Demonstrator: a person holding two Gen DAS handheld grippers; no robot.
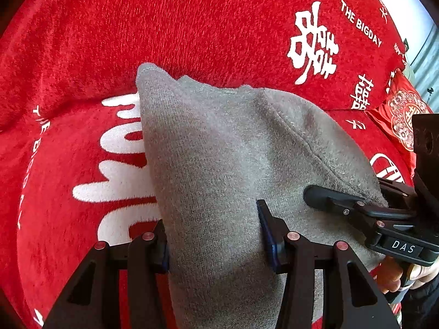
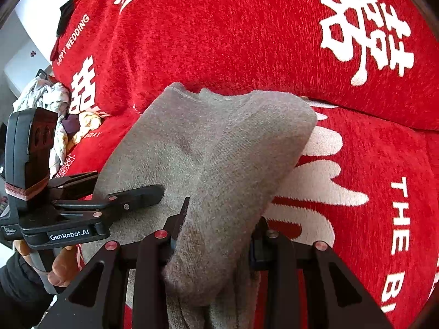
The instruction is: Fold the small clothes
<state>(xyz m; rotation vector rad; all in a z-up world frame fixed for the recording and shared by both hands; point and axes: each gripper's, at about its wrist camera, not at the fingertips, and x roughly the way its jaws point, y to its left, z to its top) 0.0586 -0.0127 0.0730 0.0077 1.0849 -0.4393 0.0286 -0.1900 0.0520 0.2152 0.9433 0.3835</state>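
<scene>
Two grippers hold one grey knit garment (image 1: 219, 150) lifted off the red printed cover (image 1: 192, 22), its far hem at twelve o'clock. Left gripper (image 1: 216, 238) and right gripper (image 2: 219, 233) each have jaws partly closed, pinching bunched cloth. Judging by this, the fold is mid-way; next the raised edge wants carrying towards the hem and laying flat. Loose laundry (image 2: 55, 104) sits at nine o'clock, well clear.

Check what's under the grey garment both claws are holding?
Under the grey garment lies a red cover with white lettering, showing on both sides. The lettering runs under the cloth; that part is hidden. Nothing else shows beneath.
</scene>
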